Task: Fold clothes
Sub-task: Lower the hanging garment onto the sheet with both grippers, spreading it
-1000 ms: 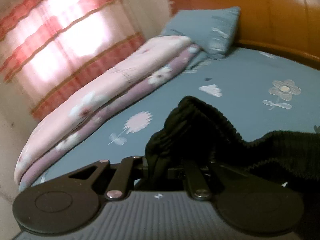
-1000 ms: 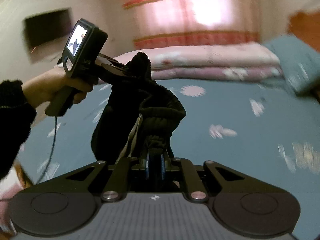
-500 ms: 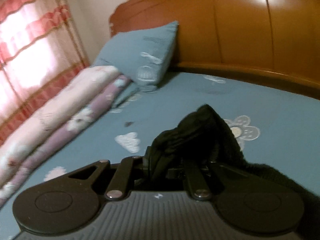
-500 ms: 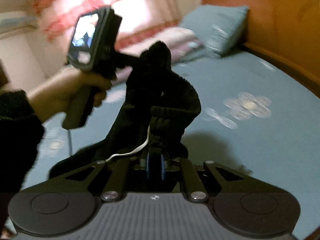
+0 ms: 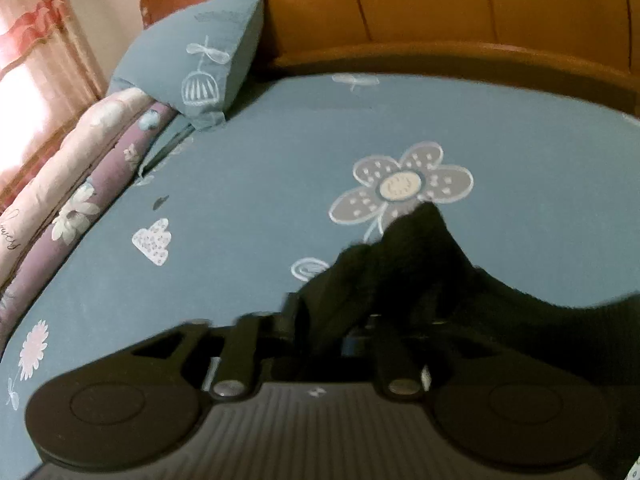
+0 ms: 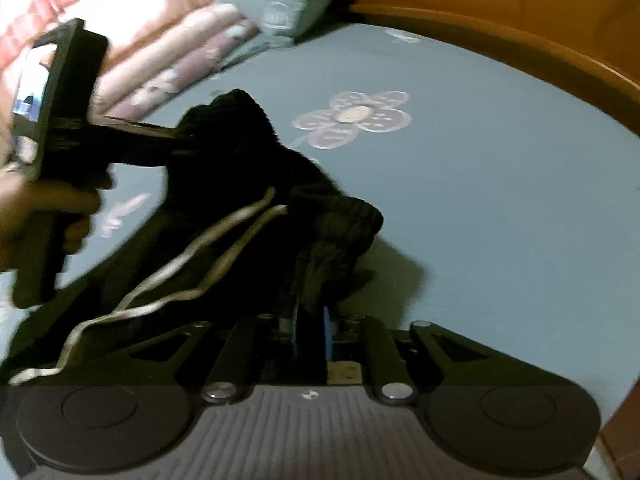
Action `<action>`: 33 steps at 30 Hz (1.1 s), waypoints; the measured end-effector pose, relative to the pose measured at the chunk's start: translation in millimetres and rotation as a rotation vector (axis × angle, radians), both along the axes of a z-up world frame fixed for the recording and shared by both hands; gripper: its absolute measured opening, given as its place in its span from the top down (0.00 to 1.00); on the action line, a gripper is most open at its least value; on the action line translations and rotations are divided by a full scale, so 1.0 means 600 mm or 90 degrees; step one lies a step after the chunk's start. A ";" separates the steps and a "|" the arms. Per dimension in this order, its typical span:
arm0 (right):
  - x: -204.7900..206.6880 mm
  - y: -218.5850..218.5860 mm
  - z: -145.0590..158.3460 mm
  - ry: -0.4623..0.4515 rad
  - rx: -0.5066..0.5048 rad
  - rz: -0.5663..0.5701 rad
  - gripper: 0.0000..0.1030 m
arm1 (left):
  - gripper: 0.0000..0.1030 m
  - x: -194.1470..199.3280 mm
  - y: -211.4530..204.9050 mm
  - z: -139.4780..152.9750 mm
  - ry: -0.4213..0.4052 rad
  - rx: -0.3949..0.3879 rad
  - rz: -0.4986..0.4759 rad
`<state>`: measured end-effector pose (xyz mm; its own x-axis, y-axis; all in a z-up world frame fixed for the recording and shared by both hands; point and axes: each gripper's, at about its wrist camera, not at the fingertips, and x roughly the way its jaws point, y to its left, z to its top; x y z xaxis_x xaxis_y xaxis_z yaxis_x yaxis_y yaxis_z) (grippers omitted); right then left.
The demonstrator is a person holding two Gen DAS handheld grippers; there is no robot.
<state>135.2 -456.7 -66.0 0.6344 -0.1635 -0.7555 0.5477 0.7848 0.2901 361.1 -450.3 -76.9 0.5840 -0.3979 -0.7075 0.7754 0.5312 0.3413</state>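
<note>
Right gripper (image 6: 310, 326): jaws opening, bunched edge of the black knit garment (image 6: 256, 184) between the 2 pads. Left gripper (image 5: 360, 320): jaws opening, same garment bunched between them. Garment slumps onto the blue bedsheet (image 5: 248, 184); pillow (image 5: 204, 60) against the wooden headboard (image 5: 440, 4) beyond.

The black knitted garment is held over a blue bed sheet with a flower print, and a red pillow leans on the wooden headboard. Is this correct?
Not entirely. The pillow is blue with a white print, not red, as the left wrist view shows. The rest holds: the black knitted garment is over the blue flower-print bed sheet, and the pillow leans on the wooden headboard.
</note>
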 end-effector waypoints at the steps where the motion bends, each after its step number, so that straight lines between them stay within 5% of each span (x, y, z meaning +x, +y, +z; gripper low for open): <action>1: 0.005 -0.011 -0.008 0.006 0.001 -0.008 0.67 | 0.52 0.000 0.002 0.001 0.001 -0.001 -0.003; 2: 0.005 -0.016 -0.013 0.012 0.003 -0.013 0.64 | 0.45 -0.001 0.005 0.002 0.002 -0.001 -0.006; 12: -0.040 0.012 0.014 -0.006 0.004 -0.031 0.53 | 0.43 -0.039 0.178 0.072 0.007 -0.015 0.020; 18: -0.051 0.074 0.040 -0.027 0.018 0.018 0.48 | 0.38 -0.076 0.391 0.112 0.076 -0.041 0.163; 23: -0.046 0.152 0.062 -0.048 0.026 0.095 0.47 | 0.38 -0.125 0.572 0.117 0.082 -0.068 0.298; 33: -0.017 0.305 0.043 -0.009 0.036 0.241 0.41 | 0.39 -0.260 0.741 0.063 0.154 -0.135 0.378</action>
<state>125.3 -273.7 -40.2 0.6523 0.1265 -0.7473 0.2178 0.9131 0.3447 205.2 -5.6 -39.3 0.5813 -0.2024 -0.7881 0.3722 0.9275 0.0363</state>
